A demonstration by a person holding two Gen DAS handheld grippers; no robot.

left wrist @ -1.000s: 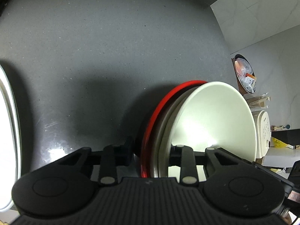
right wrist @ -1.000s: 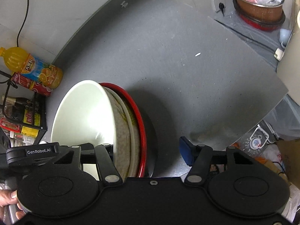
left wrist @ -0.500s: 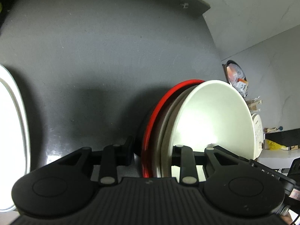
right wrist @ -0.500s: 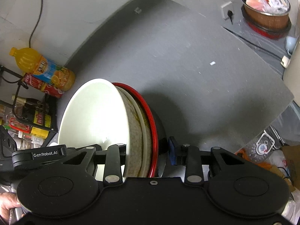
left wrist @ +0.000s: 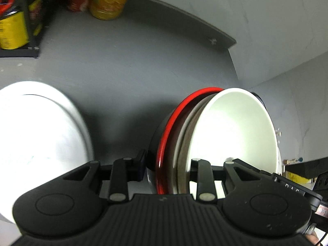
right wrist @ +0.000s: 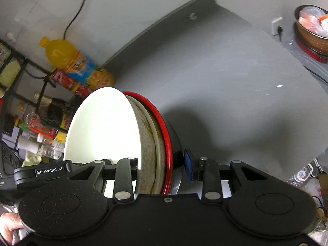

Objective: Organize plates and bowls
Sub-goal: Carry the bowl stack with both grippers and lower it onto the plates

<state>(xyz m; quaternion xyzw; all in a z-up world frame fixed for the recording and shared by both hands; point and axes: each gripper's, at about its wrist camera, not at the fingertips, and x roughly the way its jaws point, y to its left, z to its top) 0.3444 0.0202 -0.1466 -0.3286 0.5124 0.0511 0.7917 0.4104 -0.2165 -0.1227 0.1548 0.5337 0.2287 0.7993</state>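
Note:
A nested stack of bowls is held on edge above the grey counter: a white bowl [left wrist: 231, 131] inside, speckled beige bowls, and a black bowl with a red rim [left wrist: 174, 123] outside. My left gripper [left wrist: 166, 170] is shut on the stack's edge. My right gripper [right wrist: 160, 168] is shut on the opposite edge of the same stack, where the white bowl [right wrist: 102, 127] and the red rim [right wrist: 164, 127] also show. A white plate [left wrist: 39, 135] lies on the counter to the left in the left wrist view.
An orange juice bottle [right wrist: 75, 63] and a red can [right wrist: 67, 82] stand at the counter's back by a black wire rack [right wrist: 24, 106] of packets. A brown pot [right wrist: 313, 28] with bags sits far right. The grey counter [right wrist: 225, 78] stretches behind the stack.
My right gripper has closed onto the bowl stack. The stack has risen and both views have tilted up, bringing the bottle, the can and more of the white plate into the left view.

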